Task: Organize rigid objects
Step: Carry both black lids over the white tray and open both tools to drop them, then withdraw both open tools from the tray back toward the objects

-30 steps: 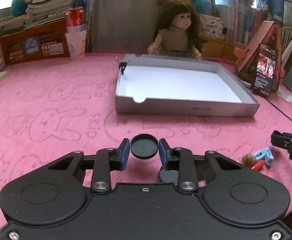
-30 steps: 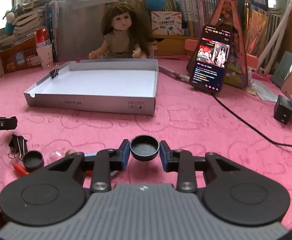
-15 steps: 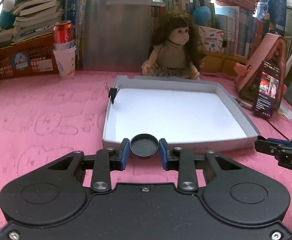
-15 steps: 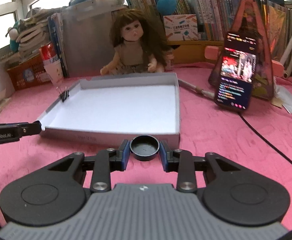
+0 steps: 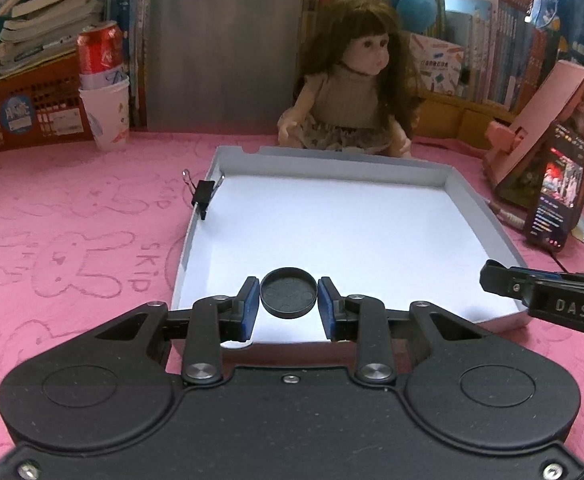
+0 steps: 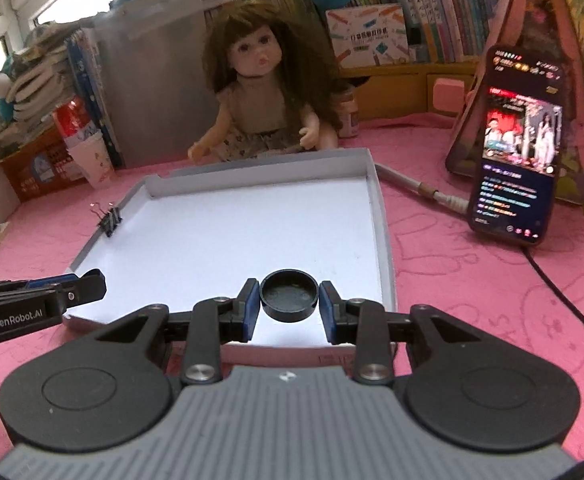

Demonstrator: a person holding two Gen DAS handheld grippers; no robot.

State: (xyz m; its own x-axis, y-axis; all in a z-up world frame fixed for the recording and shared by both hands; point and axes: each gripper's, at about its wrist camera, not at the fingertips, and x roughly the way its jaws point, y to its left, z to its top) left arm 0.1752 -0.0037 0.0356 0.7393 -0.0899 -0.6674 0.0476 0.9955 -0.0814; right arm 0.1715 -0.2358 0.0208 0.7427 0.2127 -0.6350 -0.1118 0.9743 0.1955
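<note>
Now each gripper, left gripper [image 5: 288, 298] and right gripper [image 6: 289, 298], has its jaws clamped on a black cap [image 5: 288, 297], [image 6: 289, 295], both hanging just over the near edge of the tray [image 5: 487, 216], ready for release.

You're clearly at somebody's home desk or study corner here: a fuzzy pink bunny-print table cover [image 5: 72, 248], a long-haired brown-haired doll [image 5: 355, 92] sitting at the back, and packed rows of upright books [image 6: 423, 4] behind it. The red soda can stuck in a white paper cup [image 5: 106, 116] and a smartphone playing a video [image 6: 517, 148] feel pretty lived-in too.
</note>
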